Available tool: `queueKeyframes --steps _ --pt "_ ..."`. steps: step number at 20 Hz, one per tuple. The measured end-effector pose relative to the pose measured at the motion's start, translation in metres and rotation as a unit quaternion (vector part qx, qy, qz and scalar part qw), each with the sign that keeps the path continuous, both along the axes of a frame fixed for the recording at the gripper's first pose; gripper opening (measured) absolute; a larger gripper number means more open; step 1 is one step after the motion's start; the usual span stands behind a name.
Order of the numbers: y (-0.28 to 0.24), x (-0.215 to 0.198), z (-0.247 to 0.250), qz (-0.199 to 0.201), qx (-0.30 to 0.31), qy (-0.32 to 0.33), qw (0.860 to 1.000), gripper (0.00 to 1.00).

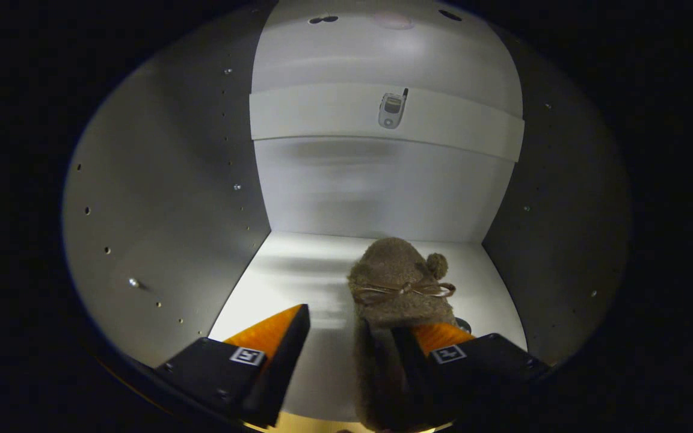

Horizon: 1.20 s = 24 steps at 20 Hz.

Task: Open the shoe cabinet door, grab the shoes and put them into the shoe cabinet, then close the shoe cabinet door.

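Gripper (355,328) is reaching inside the shoe cabinet (160,198), fingers spread apart with a clear gap between them. A fuzzy brown slipper (397,288) sits on the cabinet's pale bottom shelf (298,270), toe pointing toward the back wall (376,192), closer to the right side wall than the left. It has a thin ribbon bow (403,290) across the top and a small pompom (437,264) at its right. The right finger (437,337) goes into the slipper's opening, sitting under the upper edge; the left finger (274,331) is out in the open over bare shelf, well left of the slipper and not touching it, so nothing is pinched between the two. The slipper's heel end runs down between the fingers, dark and hard to make out. Higher up, a white crossboard (322,114) spans the cabinet, with a small phone-shaped sticker or object (392,109) on it, can't tell which. Side walls are grey with rows of small peg holes (88,210).
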<state>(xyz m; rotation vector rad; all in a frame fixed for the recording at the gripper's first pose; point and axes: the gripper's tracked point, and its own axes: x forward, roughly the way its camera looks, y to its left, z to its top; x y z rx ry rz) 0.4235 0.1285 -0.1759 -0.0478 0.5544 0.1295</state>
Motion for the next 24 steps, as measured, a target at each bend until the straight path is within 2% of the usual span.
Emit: queueKeyframes --steps 1,2,9,13,18,24 --pt "0.001 -0.006 0.002 0.000 0.001 -0.001 1.000 0.96" --pt "0.002 -0.011 0.003 0.002 0.001 -0.004 1.000 0.99" --pt "0.005 -0.059 0.045 0.002 0.035 -0.053 0.998 0.99" --pt "-0.007 -0.094 0.101 0.005 0.014 -0.138 0.990 0.99" --pt "-0.016 -0.169 0.164 0.003 0.026 -0.227 0.973 0.99" --pt "-0.041 -0.276 0.194 0.014 -0.002 -0.290 0.957 0.98"
